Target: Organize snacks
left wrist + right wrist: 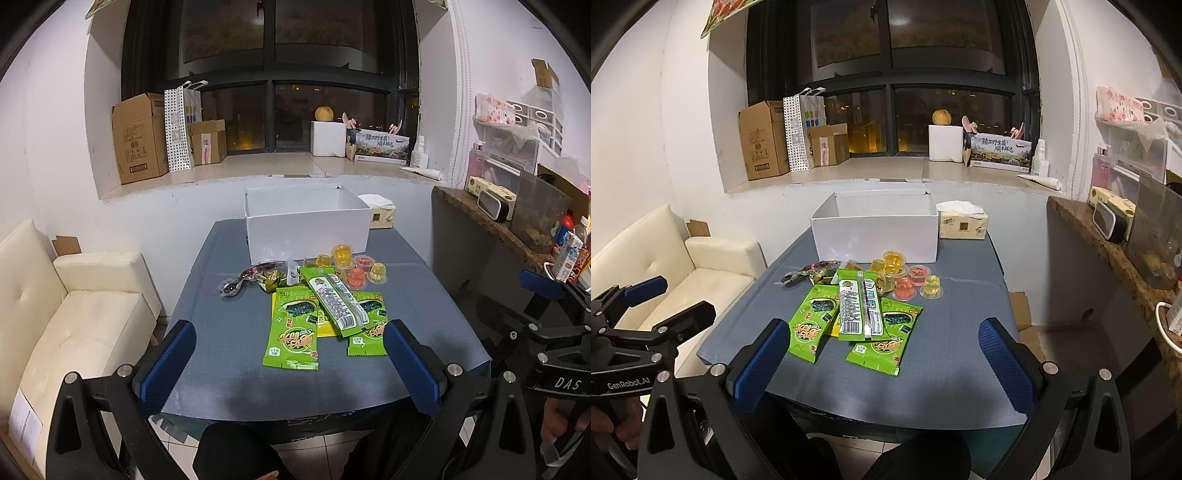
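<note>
Both grippers held low at the near edge of the table (229, 332), above the person's dark-clad legs. Left gripper (291, 363) spread wide, blue pads (168, 365) well apart, nothing between them. Right gripper (886, 363) likewise released and empty, seen also at the right edge of the left wrist view with a hand below its handle.

Snacks heaped mid-table, just short of the white box (306, 221), which stands open at the far edge. Nearest: two green packets (293, 332) lying flat, a yellow packet half hidden beneath them, and a long green-and-white pack (336, 299) laid across the top, touching both. Behind these — a cluster of jelly cups (360, 267), yellow and red, packed close together just in front of the box wall. To their left, a dark wrapper (243, 278) and a few small wrapped sweets (273, 280), apart from the cups but touching the packet pile.

Tissue pack (962, 223) just right of the box, at the table's far corner. Cream sofa (66, 317) left of the table; cardboard boxes (138, 138) on the sill beneath a dark window.
</note>
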`<move>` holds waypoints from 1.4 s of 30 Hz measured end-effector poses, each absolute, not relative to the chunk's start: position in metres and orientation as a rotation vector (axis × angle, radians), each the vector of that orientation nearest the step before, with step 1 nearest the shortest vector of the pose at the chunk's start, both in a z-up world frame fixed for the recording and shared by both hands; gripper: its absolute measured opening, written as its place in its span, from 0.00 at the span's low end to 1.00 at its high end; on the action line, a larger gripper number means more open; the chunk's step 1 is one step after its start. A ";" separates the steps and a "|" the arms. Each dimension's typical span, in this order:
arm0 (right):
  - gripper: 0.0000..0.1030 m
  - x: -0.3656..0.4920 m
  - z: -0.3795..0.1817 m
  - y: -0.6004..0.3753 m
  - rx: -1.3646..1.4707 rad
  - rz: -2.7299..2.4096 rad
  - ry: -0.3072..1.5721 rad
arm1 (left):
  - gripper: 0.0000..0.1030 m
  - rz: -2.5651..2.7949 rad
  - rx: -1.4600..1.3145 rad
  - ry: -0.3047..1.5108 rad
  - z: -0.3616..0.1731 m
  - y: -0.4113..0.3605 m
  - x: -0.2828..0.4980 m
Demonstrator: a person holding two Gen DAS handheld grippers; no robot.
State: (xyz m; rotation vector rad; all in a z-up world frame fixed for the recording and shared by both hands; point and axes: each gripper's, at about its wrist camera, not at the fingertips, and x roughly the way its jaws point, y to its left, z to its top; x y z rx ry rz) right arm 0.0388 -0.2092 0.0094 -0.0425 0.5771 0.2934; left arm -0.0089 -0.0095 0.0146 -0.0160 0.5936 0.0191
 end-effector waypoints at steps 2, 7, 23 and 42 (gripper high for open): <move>1.00 0.039 0.009 -0.209 -0.042 0.293 0.577 | 1.00 0.022 -0.016 0.596 0.014 -0.009 -0.009; 1.00 0.040 0.009 -0.208 -0.043 0.294 0.583 | 1.00 0.026 -0.019 0.601 0.013 -0.008 -0.008; 1.00 0.045 0.001 -0.208 -0.013 0.324 0.609 | 1.00 0.031 -0.018 0.607 0.011 -0.007 -0.007; 1.00 0.085 -0.022 -0.198 0.020 0.397 0.658 | 1.00 0.039 -0.025 0.604 0.008 0.002 0.005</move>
